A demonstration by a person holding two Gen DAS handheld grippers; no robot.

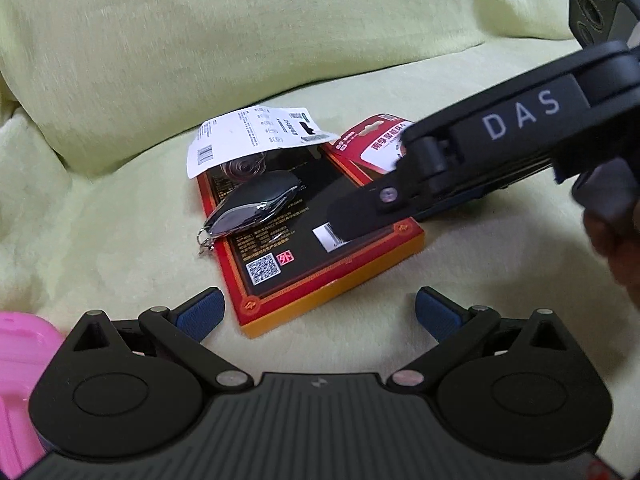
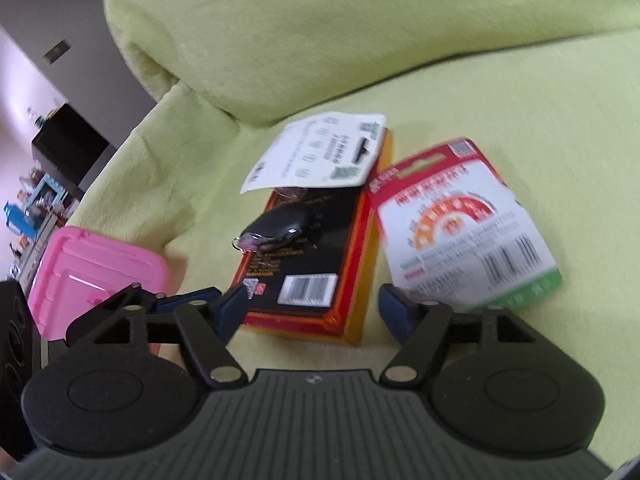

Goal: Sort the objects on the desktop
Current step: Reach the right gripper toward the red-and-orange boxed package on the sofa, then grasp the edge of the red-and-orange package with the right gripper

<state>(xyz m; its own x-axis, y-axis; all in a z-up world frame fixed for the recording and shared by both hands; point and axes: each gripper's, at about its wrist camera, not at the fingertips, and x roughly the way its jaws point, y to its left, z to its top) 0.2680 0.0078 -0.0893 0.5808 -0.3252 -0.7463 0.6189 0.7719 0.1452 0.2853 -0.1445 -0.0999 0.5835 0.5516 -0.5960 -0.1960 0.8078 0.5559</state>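
On a lime-green sofa cushion [image 2: 520, 92], going left to right, there's a pink plastic case [image 2: 96, 264] at the far left, then a red-and-gold bordered flat box [image 2: 320, 272] lying back side up (barcode and QR code showing). A shiny black key fob [image 2: 276, 226] with a key ring sits on top of that box, and a white printed card [image 2: 320, 156] with a clear blister under it lies over the box's far end. Just right of the box, edge to edge or nearly, is a red-and-white blister card pack [image 2: 460, 224] flat on the cushion.

My read is the sorting is at the picking stage and nothing looks grouped yet. The right gripper [image 2: 308, 308] is low, with the near end of the box between its blue pads, so I'd guess the box or the fob on it is the target. If it's the box, the fob and card on top could slide off, so lifting those first seems smarter.

The right claw is spread wide and holding nothing; one pad looks just at the box's near corner, but it's too blurry to call contact. The left gripper [image 1: 320, 312] is also wide open and empty, hovering just short of the box's near corner. From the left view the right gripper reaches across over the box.
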